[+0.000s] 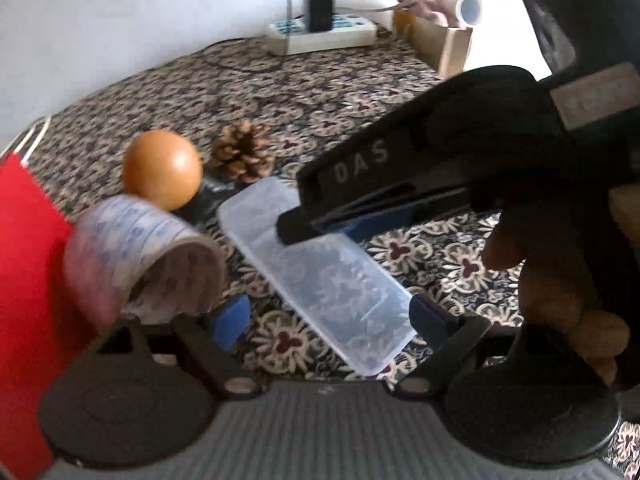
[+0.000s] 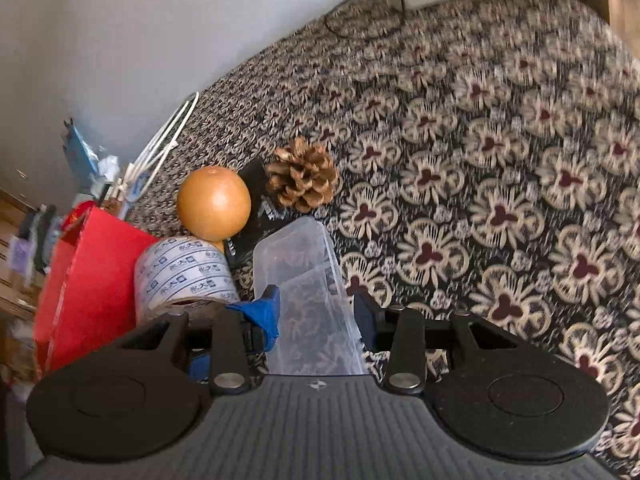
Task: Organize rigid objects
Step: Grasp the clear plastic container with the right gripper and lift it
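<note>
A long clear plastic box (image 1: 320, 276) (image 2: 308, 280) lies slantwise on the patterned cloth. My left gripper (image 1: 330, 320) is open, its blue pads (image 1: 230, 322) either side of the box's near end without touching it. My right gripper (image 1: 296, 232) (image 2: 316, 310) reaches in from the right, low over the box's far half. Its jaws stand narrowly open, with the box showing between the blue pads (image 2: 268, 312). I see no firm press. A printed tape roll (image 1: 148, 264) (image 2: 184, 276) leans by a red box (image 1: 28, 280) (image 2: 92, 280). An orange ball (image 1: 162, 168) (image 2: 214, 203) and a pine cone (image 1: 243, 156) (image 2: 303, 180) sit behind.
A flat black item (image 2: 256, 208) lies under the ball. A white power strip (image 1: 320, 34) with its charger and cable sits at the back by the wall. A wooden box (image 1: 440, 40) stands at the back right. A person's hand (image 1: 520, 248) holds the right gripper.
</note>
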The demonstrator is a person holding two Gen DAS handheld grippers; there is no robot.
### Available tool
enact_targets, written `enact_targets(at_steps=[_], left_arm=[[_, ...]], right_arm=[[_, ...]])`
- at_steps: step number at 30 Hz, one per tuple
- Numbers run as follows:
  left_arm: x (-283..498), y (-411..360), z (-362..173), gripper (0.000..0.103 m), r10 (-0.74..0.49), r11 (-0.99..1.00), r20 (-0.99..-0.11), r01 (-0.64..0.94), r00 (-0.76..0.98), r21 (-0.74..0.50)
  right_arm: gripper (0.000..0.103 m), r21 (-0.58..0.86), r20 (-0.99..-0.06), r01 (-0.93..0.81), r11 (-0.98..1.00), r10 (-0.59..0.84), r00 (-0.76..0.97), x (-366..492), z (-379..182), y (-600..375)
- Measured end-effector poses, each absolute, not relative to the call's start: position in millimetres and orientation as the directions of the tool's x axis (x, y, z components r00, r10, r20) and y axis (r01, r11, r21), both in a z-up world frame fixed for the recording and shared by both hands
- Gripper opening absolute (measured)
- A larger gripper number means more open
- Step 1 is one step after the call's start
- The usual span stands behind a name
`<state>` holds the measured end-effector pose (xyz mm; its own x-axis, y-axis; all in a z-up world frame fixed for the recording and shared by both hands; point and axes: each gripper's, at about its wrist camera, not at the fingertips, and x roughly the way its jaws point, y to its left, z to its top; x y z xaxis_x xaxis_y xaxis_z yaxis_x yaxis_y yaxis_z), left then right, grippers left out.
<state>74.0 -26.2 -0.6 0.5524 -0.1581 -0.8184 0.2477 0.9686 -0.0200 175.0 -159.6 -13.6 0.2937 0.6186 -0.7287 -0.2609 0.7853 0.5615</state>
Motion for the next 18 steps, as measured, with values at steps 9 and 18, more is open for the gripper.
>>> enact_targets(at_steps=[9,18], left_arm=[[82.7,-32.2,-16.4,0.092,-0.322,0.922,-0.825,0.353,0.465,-0.161],[79.9,-38.5,-16.4,0.083,-0.366,0.911,-0.812,0.354,0.454,-0.213]], right_arm=[[0.021,0.636,-0.703,-0.187,0.749,0.662,0.26,162.4,-17.6,-191.7],[0.021,0.614,-0.718,-0.239,0.752,0.658,0.226,123.0,-12.2,-214.2]])
